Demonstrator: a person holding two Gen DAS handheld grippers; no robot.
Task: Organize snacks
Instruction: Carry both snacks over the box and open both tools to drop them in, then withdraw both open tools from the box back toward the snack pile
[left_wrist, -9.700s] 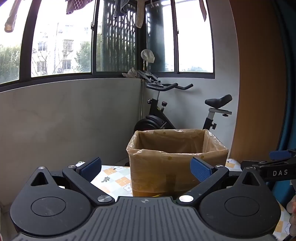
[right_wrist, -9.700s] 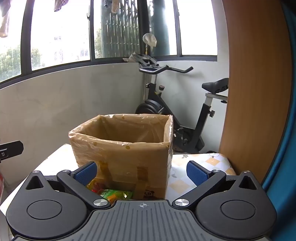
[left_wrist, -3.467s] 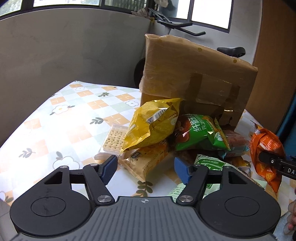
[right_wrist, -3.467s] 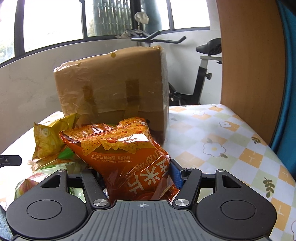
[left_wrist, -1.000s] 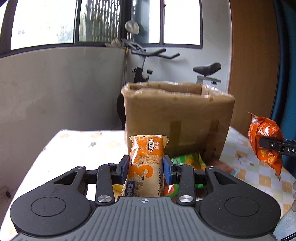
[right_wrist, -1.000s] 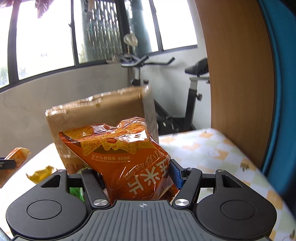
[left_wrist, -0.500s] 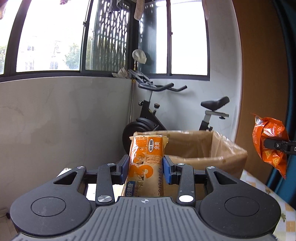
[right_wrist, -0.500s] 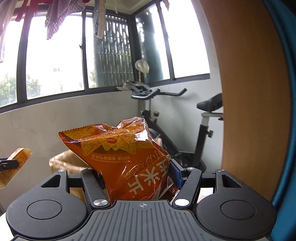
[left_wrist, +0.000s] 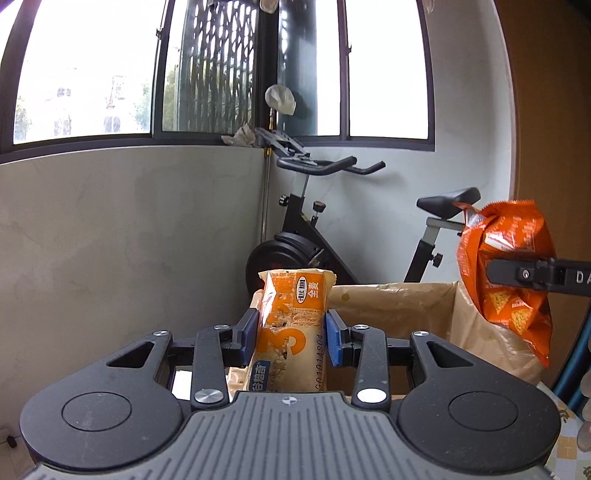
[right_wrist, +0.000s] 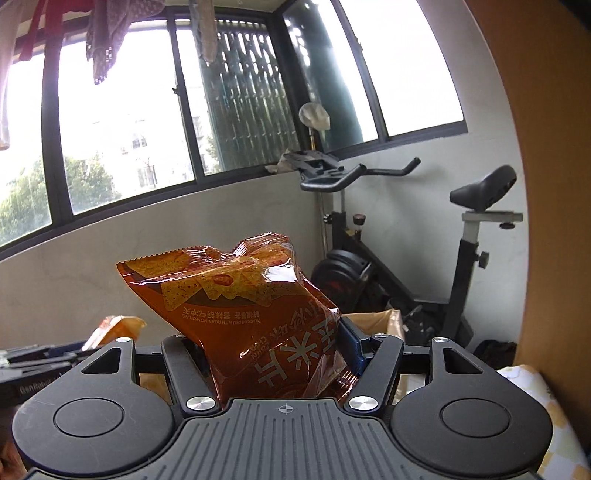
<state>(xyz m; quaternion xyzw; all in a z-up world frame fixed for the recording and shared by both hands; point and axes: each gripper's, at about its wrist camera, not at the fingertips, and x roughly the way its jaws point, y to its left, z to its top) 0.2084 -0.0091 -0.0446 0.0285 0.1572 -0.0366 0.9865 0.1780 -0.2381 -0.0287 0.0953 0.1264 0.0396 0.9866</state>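
Snacks hung above an open cardboard box (left_wrist: 406, 306): the left gripper (left_wrist: 291, 338) clamped an upright orange biscuit pack (left_wrist: 291, 332) over the near left rim, while the right gripper (right_wrist: 271, 356) squeezed a puffy orange chip bag (right_wrist: 255, 317) over the right wall. Released from there, either might have caught the rim and dropped outside; the tightly pinched bag could have had its chips crushed.

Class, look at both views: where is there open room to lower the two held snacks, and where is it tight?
The open top of the box is free between its far wall and right wall. It is tight at the right wall, where the chip bag in the right hand-held gripper hangs, and beside the cracker pack in the left hand-held gripper.
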